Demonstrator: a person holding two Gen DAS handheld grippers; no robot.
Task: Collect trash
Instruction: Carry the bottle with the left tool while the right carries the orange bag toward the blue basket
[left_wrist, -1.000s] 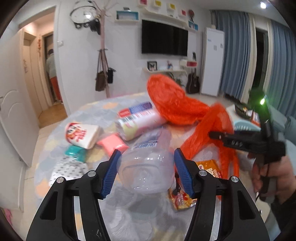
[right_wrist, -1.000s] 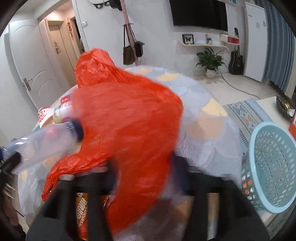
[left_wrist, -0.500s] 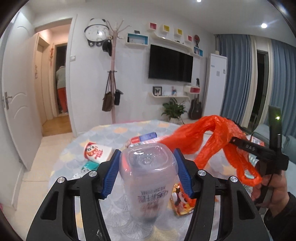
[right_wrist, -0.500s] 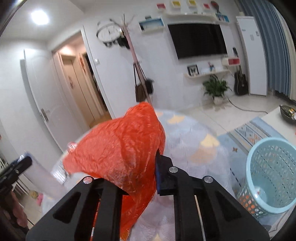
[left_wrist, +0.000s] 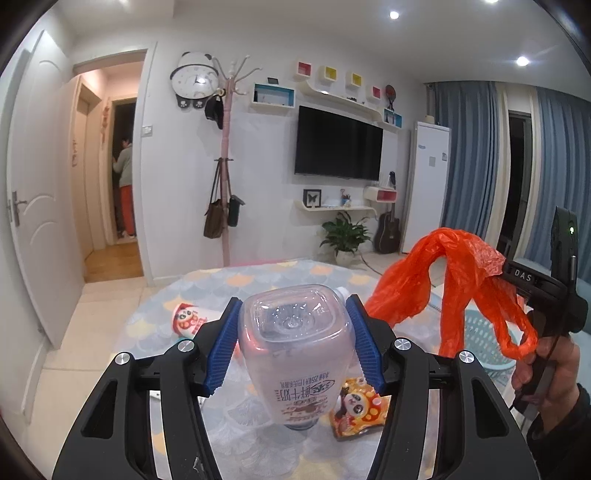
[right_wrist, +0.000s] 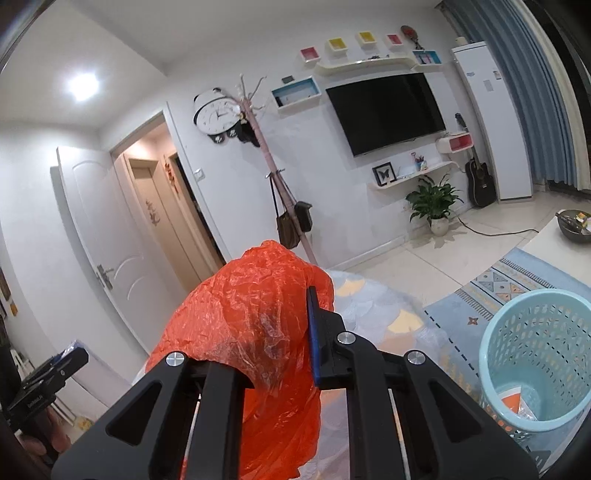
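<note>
The pale blue basket (right_wrist: 535, 365) stands on the floor beside the round bench (left_wrist: 258, 280), on a patterned rug (right_wrist: 517, 273); at its bottom lies something orange and white, probably a wrapper, though the mesh wall hides most of it. The left tool (left_wrist: 291, 345) points slightly downward over the bench and pinches a clear plastic bottle (left_wrist: 295, 350) between its blue pads (left_wrist: 221, 339), the square base turned toward the far wall and the printed label upside down. Below it on the bench lie a panda-printed snack packet (left_wrist: 356, 410) and, farther back on the left, a red and white packet (left_wrist: 186, 319). The right tool (right_wrist: 291, 332) is pressed together on an orange plastic bag (right_wrist: 255, 310), which drapes over its left finger and hangs down in folds in front of the bench. In the left view, a hand (left_wrist: 543, 369) grips this tool's handle at the right edge, holding it raised, with the bag dangling clear of the bench and above the basket.
</note>
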